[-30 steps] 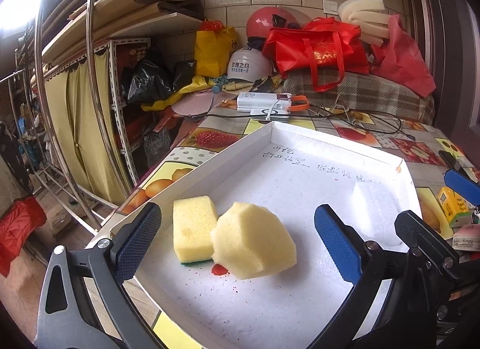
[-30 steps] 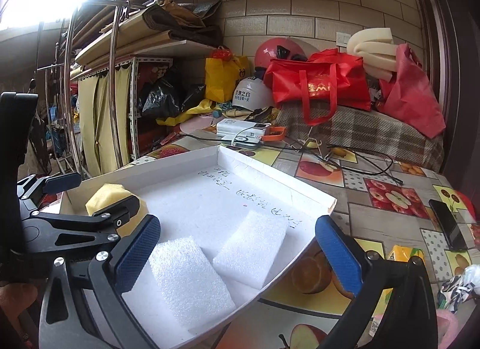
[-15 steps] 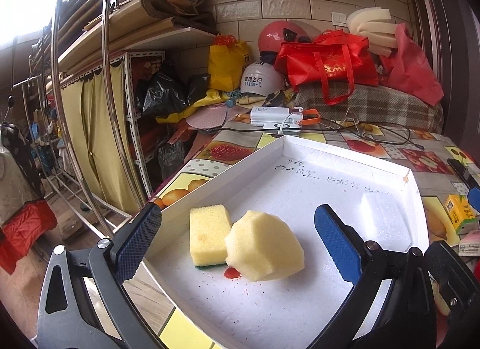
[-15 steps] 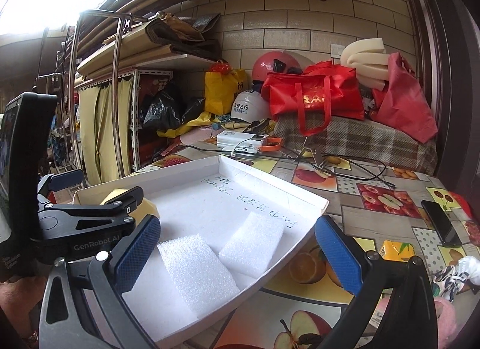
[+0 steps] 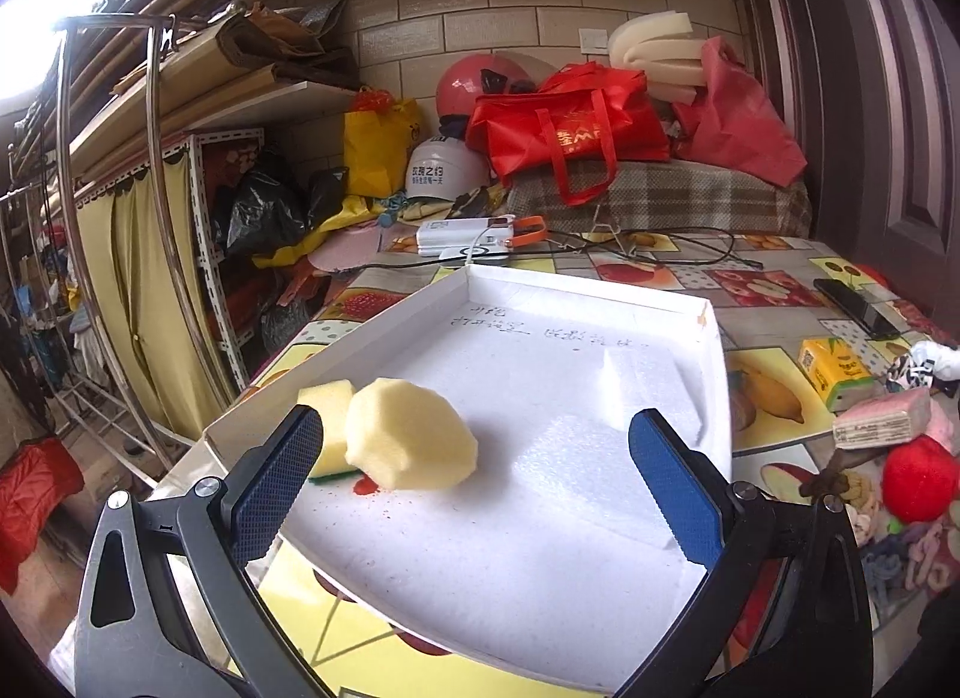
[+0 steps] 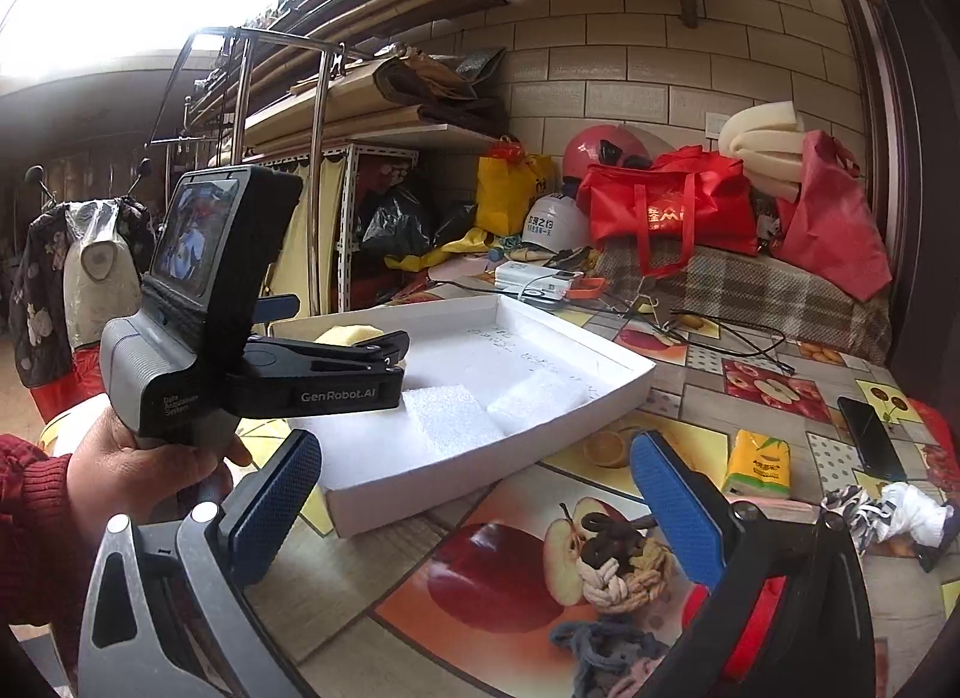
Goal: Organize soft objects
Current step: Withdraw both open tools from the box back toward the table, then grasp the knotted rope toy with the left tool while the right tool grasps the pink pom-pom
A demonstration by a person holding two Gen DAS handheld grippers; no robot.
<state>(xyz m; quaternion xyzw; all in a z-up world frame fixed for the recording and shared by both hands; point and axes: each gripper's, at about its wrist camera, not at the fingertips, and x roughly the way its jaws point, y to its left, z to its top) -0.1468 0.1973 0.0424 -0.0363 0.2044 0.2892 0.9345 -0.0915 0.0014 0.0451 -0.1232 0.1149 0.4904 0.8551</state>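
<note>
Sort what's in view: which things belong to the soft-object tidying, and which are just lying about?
Job: white tray; yellow sponge; faceted foam lump; white foam pads; braided rope; red ball.
Lying about: phone; juice carton; helmets; red bag.

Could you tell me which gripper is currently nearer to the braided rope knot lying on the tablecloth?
Right. The right gripper hovers open just in front of the braided rope knot, which lies between its fingers. The left gripper is over the white tray, farther away.

You can read "GenRobot.AI" on the black body of your left claw [image 6: 336, 365], with "Data Acquisition System" on its grey handle. The handwriting inside the white foam tray [image 5: 711, 350] is illegible.
</note>
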